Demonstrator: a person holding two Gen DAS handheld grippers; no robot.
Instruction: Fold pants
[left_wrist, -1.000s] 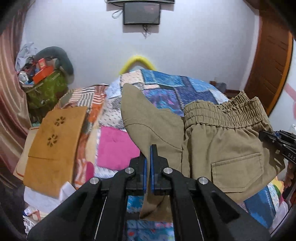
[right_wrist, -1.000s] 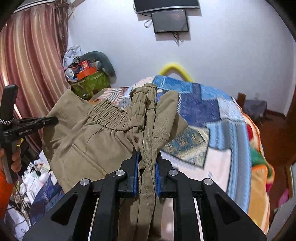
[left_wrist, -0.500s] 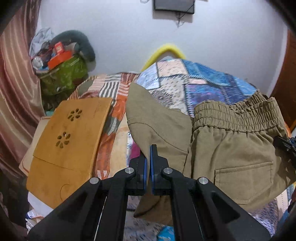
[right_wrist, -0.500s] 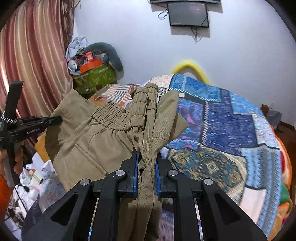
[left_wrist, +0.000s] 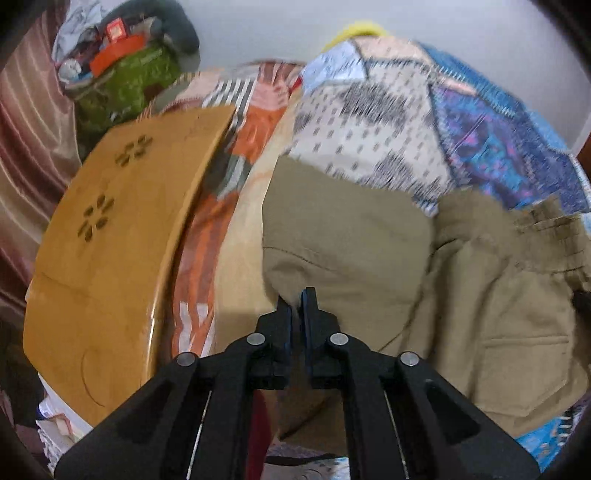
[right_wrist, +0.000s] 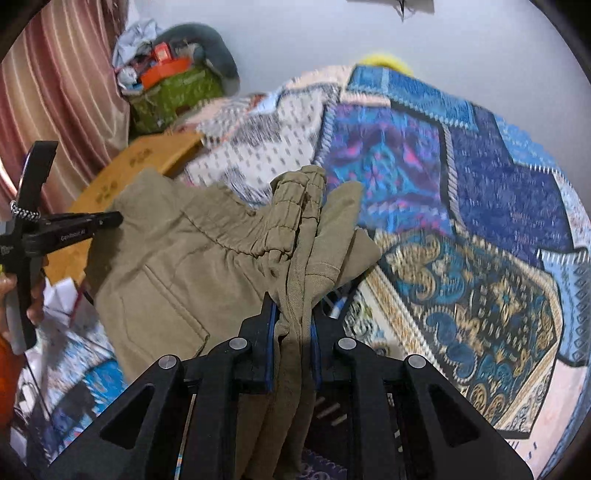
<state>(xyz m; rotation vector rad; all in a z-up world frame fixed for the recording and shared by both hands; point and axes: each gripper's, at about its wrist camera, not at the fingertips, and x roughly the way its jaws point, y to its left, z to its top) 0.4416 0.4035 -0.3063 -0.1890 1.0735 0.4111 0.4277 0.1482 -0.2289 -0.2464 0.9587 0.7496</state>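
Both grippers clamp the khaki pants (left_wrist: 388, 258): left gripper (left_wrist: 297, 299) low centre, right gripper (right_wrist: 293, 306) on the bunched waistband; they hang over the patchwork quilt (right_wrist: 480, 184). You're laying them down; next, spread flat before letting go.

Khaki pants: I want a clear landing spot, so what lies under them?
Under the khaki pants shows the patchwork quilt; whatever lies directly beneath the fabric is covered.

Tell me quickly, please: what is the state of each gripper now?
Left gripper: shut on the pants, at a fabric edge.
Right gripper: shut on the pants, on the bunched waistband end.
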